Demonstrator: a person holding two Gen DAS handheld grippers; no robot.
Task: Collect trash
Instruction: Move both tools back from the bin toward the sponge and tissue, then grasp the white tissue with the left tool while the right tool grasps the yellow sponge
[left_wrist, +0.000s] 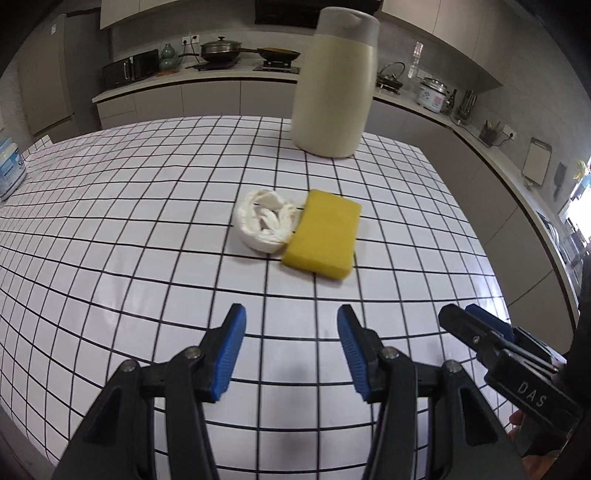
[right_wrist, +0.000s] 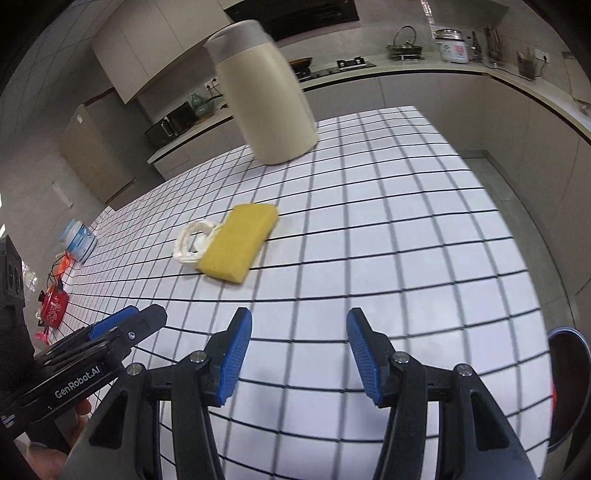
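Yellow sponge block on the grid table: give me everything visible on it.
The yellow rectangular sponge block looks like soft, matte foam with rounded corners and no visible scouring layer. It lies flat on the white grid-patterned tablecloth, in front of the tall beige jug. A crumpled white tissue wad touches one long side. Neither gripper touches it.

- beige jug (left_wrist: 334, 85) upright at far side of grid-cloth table (left_wrist: 147, 229)
- yellow sponge (left_wrist: 321, 234) mid-table
- blue-white tub (right_wrist: 79, 240) at left edge
- red kettle (right_wrist: 53, 306) beyond that edge
- microwave (left_wrist: 129, 68), pans (left_wrist: 221, 50), rice cooker (left_wrist: 430, 94) on kitchen counter behind
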